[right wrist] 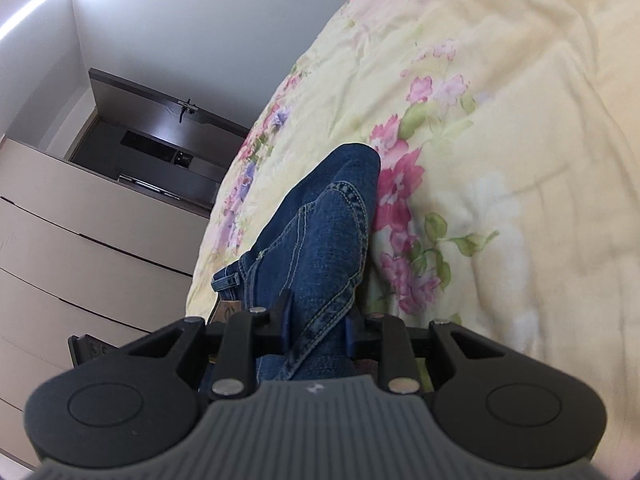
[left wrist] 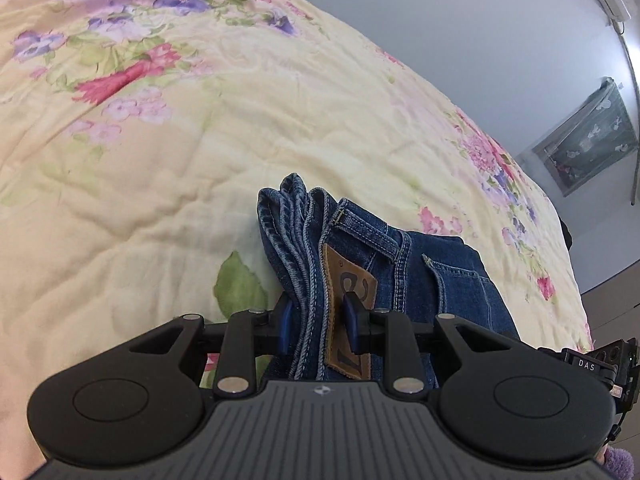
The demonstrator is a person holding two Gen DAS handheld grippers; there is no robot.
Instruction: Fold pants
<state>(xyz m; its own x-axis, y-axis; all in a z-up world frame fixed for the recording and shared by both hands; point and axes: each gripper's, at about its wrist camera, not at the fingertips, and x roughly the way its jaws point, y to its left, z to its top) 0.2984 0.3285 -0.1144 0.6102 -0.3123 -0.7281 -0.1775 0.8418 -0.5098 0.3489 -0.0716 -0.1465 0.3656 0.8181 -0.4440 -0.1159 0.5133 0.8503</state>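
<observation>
The pants are blue jeans (left wrist: 420,264), folded into a stack on the flowered quilt. In the left wrist view my left gripper (left wrist: 318,322) is shut on the stacked waistband and hems, with the brown leather patch (left wrist: 350,280) against its right finger. In the right wrist view my right gripper (right wrist: 318,322) is shut on the folded edge of the jeans (right wrist: 320,232) with a stitched seam running between the fingers. The jeans reach forward from both grippers and rest on the quilt.
The pale yellow quilt with pink and purple flowers (left wrist: 180,140) covers the bed. Beige drawers (right wrist: 80,240) and a dark shelf (right wrist: 160,120) stand beyond the bed's left edge in the right wrist view. A framed picture (left wrist: 588,136) hangs on the grey wall.
</observation>
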